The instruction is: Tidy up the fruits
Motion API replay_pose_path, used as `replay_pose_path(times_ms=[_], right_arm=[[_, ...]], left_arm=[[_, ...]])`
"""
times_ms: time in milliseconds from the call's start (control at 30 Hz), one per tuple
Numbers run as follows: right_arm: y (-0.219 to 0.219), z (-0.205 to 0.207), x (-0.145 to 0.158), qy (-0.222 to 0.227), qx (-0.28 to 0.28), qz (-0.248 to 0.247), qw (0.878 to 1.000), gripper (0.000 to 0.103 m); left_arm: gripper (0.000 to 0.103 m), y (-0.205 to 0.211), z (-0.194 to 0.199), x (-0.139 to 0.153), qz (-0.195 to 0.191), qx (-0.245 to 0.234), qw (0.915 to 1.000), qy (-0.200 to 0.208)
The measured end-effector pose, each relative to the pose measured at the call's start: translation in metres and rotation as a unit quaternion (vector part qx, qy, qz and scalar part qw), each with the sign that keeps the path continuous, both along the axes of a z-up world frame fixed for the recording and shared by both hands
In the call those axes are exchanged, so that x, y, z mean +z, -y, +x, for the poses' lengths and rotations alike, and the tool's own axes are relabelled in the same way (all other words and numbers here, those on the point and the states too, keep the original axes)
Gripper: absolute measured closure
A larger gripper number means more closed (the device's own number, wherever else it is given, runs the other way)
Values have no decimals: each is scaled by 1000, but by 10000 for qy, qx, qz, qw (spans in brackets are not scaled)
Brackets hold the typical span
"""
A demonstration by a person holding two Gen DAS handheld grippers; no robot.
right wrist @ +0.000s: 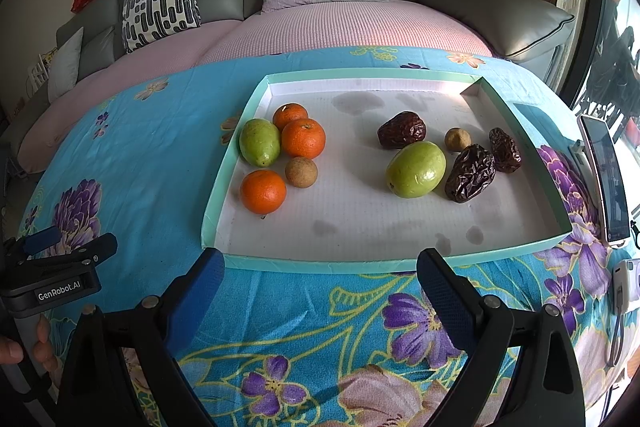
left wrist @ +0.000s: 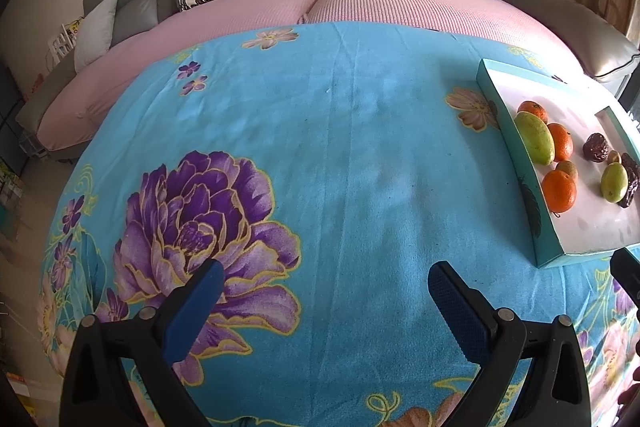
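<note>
I hold my right gripper [right wrist: 320, 291] just short of the tray's [right wrist: 320, 264] near rim, fingers wide and empty, so either cluster is reachable. Three oranges [right wrist: 303, 138], a green fruit [right wrist: 259, 142] and a brown one sit left; three dates [right wrist: 470, 173], another green fruit [right wrist: 416, 169] and a brown one right. My left gripper [left wrist: 324, 303] waits wide over bare table, left of the tray.

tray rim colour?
Teal-green rim with a white inside; clearest in the right wrist view.
</note>
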State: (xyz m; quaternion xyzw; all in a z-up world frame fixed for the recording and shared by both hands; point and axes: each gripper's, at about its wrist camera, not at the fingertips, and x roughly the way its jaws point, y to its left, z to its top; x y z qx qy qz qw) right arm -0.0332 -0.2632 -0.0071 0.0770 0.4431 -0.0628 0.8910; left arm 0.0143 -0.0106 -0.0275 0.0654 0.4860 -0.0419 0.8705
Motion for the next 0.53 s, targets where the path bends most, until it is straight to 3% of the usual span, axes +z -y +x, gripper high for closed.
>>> replay_pose_path(times_ms=[533], right_arm=[[1,-1,-1,-6,4,1,10000,6]], left_arm=[[0,1,-3,4,-10,16,10000,86]])
